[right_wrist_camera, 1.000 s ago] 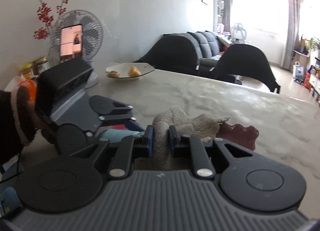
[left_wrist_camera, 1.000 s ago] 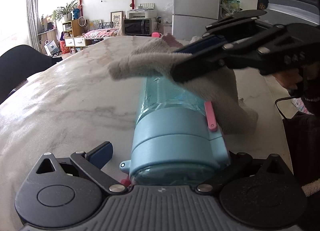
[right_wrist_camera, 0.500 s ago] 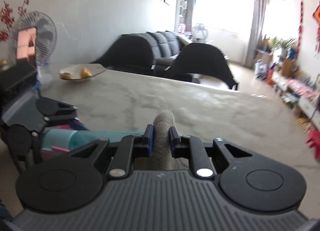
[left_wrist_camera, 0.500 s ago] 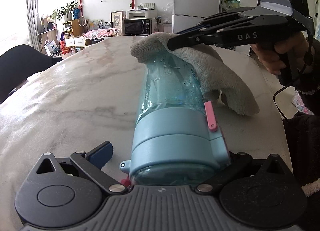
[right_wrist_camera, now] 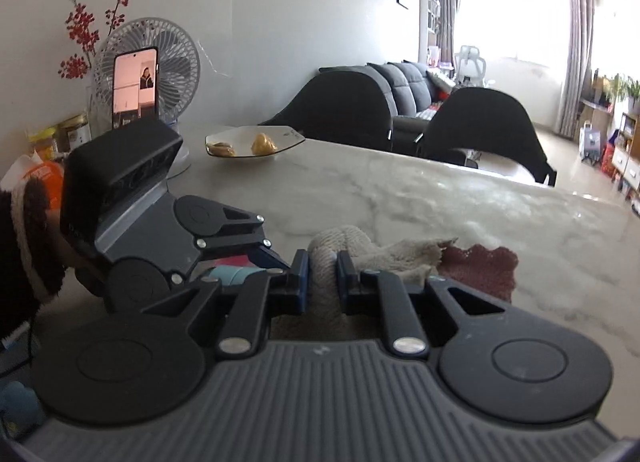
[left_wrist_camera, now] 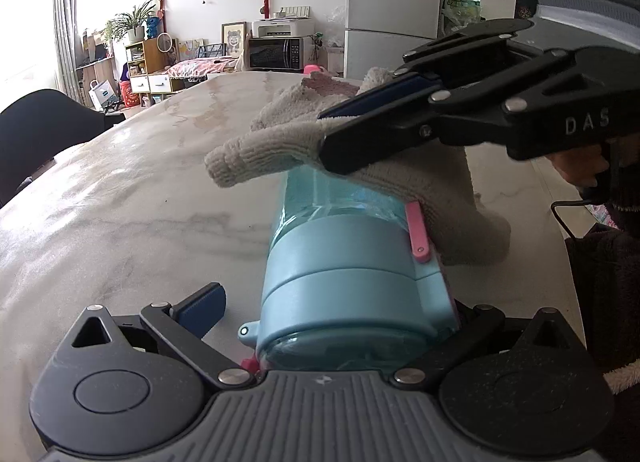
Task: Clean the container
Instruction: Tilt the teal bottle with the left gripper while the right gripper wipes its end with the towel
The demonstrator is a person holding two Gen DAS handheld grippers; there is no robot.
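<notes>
A light blue bottle (left_wrist_camera: pixel 344 262) with a pale blue lid and pink latch lies along my left gripper (left_wrist_camera: pixel 336 302), lid end toward the camera. That gripper is shut on the lid end; the contact is hidden under the lid. My right gripper (left_wrist_camera: pixel 326 134) comes in from the right, shut on a beige fleecy cloth (left_wrist_camera: pixel 260 150) draped over the clear bottle body just beyond the lid. In the right wrist view the cloth (right_wrist_camera: pixel 384 254) bulges between the closed right gripper (right_wrist_camera: pixel 322 274), with the left gripper (right_wrist_camera: pixel 260 246) and a strip of the bottle (right_wrist_camera: pixel 236 274) at left.
A marble table (left_wrist_camera: pixel 120 202) stretches ahead. A dish of food (right_wrist_camera: pixel 252 142), a fan (right_wrist_camera: pixel 176 62) with a phone (right_wrist_camera: pixel 134 86) and jars stand at its far side. Black chairs (right_wrist_camera: pixel 480 122) line the edge. A person's hand (left_wrist_camera: pixel 576 166) holds the right gripper.
The right gripper has drawn the cloth back along the bottle from its far end toward the lid. The left gripper and bottle have stayed put.
</notes>
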